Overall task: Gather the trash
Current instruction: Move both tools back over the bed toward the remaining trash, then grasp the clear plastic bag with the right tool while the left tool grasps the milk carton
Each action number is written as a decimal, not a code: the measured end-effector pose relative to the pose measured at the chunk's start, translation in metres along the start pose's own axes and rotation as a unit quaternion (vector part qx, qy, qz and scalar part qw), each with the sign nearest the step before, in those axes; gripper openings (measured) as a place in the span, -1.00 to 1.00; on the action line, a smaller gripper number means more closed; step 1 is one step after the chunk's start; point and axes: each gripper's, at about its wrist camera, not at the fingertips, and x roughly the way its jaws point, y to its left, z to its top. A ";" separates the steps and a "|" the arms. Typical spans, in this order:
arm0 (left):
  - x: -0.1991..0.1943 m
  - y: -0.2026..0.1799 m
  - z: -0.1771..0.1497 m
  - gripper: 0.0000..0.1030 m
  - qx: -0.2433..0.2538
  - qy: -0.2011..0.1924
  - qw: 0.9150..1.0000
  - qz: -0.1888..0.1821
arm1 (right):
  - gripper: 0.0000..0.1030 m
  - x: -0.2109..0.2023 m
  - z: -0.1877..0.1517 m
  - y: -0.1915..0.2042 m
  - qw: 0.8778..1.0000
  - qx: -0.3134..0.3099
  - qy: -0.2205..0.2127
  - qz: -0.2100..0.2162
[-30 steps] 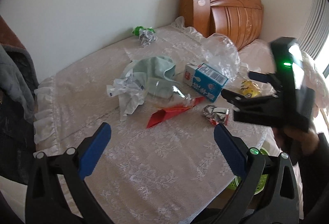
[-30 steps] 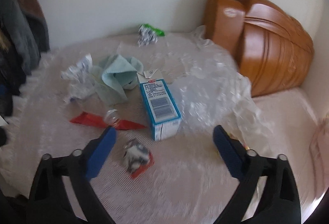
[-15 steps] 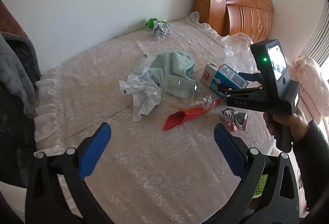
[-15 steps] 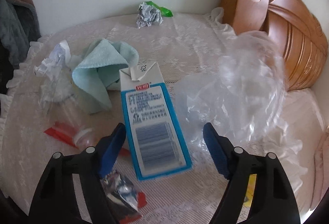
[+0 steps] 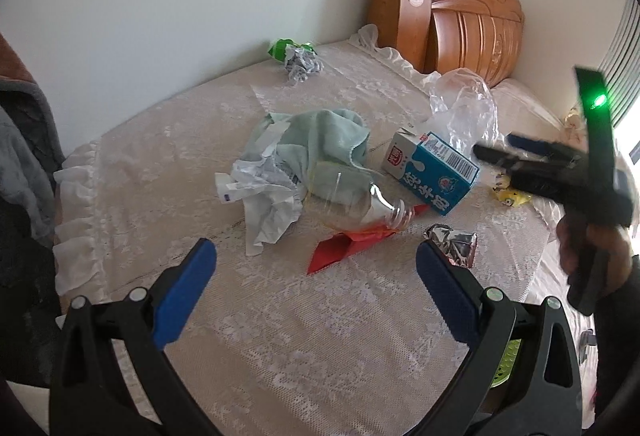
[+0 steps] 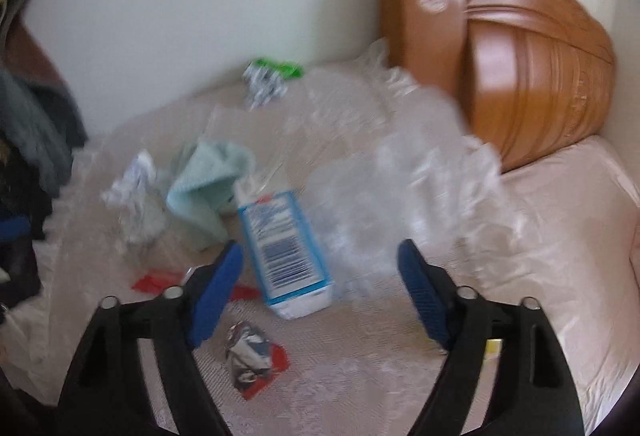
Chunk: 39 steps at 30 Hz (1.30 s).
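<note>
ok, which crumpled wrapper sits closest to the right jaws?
The silver foil wrapper with red edging, lying just below the jaws beside the milk carton's base. The green-and-silver one lies far back by the wall.

Both wrist views low over the bed, sharing the milk carton (image 5: pixel 432 172) (image 6: pixel 286 248).

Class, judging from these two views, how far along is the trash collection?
Nothing looks collected yet. Both the left hand-held gripper and the right hand-held gripper are open and empty; the right one points at the milk carton. The crumpled paper, clear bottle, red wrapper and foil wrapper remain on the bed.
</note>
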 end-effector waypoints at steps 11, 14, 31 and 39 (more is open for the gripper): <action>0.016 -0.055 0.028 0.86 0.039 0.009 0.998 -0.050 | 0.70 0.082 0.044 -0.051 0.993 0.106 0.042 -0.037; 0.025 -0.074 0.041 0.86 0.035 0.017 0.997 -0.065 | -0.20 0.097 0.041 -0.062 0.989 0.126 0.074 -0.028; 0.145 -0.131 0.085 0.86 -0.146 0.144 0.979 0.005 | -0.90 -0.042 0.012 -0.132 0.978 0.196 -0.075 0.007; 0.190 -0.133 0.087 0.58 -0.186 0.186 0.962 0.067 | -0.90 -0.077 -0.026 -0.146 0.979 0.189 -0.077 -0.005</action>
